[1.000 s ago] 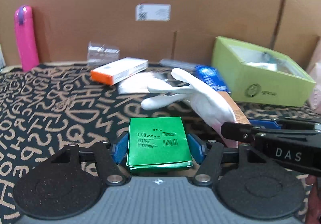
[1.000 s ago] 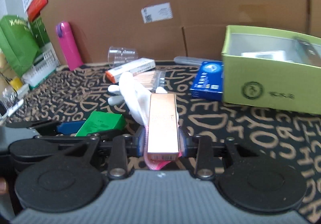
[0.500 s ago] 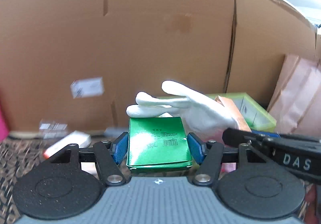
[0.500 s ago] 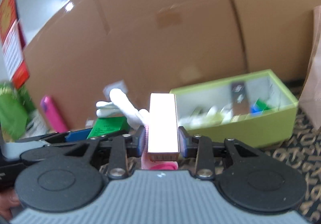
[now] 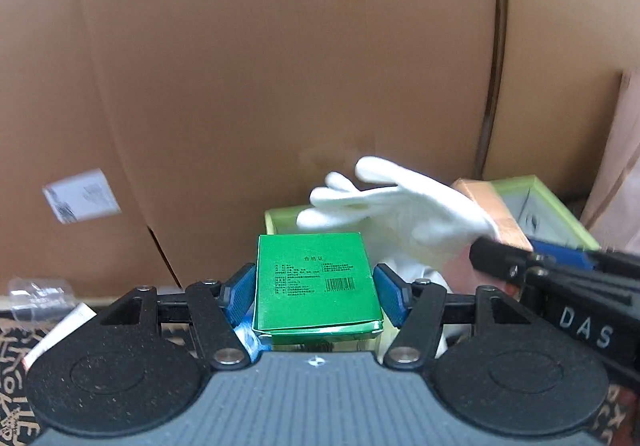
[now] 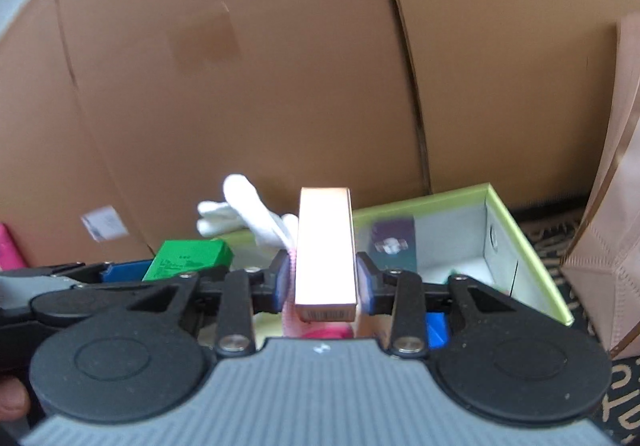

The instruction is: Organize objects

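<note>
each gripper (image 5: 316,292) has black linkage arms, silver screws, blue pads (image 5: 239,296) and a ribbed grey base. the other gripper (image 5: 560,278) reads "das" in white.

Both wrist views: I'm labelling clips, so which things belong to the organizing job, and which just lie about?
In the job:
- flat green cardboard box, in left gripper
- long rose-gold carton and white glove, in right gripper
- lime-green open box

Lying about:
- brown cardboard wall
- pink paper bag
- clear plastic cup
</note>
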The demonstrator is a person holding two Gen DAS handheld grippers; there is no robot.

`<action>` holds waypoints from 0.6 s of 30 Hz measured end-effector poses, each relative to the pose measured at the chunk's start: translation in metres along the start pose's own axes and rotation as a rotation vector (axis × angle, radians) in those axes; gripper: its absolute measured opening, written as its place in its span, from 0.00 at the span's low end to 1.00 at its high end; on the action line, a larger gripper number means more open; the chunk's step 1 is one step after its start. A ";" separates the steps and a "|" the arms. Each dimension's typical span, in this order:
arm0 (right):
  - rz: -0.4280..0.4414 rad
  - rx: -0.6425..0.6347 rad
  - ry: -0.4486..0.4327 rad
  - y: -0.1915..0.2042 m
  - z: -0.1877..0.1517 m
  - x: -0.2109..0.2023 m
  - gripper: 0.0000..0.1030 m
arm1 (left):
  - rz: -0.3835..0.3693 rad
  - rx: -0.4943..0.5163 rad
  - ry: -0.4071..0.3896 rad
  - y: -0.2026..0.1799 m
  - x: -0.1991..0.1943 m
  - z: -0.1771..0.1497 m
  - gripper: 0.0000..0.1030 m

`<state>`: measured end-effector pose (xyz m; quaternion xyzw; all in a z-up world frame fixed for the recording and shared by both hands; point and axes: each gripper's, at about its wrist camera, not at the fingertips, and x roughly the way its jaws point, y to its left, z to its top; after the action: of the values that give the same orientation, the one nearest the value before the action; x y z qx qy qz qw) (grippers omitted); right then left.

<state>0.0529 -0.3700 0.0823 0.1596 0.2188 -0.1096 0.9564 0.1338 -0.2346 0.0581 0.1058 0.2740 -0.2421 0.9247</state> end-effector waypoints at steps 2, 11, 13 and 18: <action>-0.006 -0.005 0.002 -0.003 -0.005 0.004 0.44 | 0.001 0.012 0.017 0.003 0.004 -0.004 0.64; 0.035 0.006 -0.044 0.001 -0.011 -0.031 0.50 | -0.031 0.016 -0.015 0.037 -0.035 -0.016 0.65; 0.071 -0.012 -0.058 0.012 -0.014 -0.048 0.51 | -0.057 -0.028 -0.020 0.058 -0.053 -0.022 0.65; 0.209 -0.100 0.005 0.057 -0.039 -0.073 0.59 | 0.012 -0.093 -0.038 0.099 -0.090 -0.047 0.66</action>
<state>-0.0100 -0.2938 0.0967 0.1340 0.2085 0.0023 0.9688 0.0962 -0.0983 0.0756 0.0598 0.2668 -0.2257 0.9350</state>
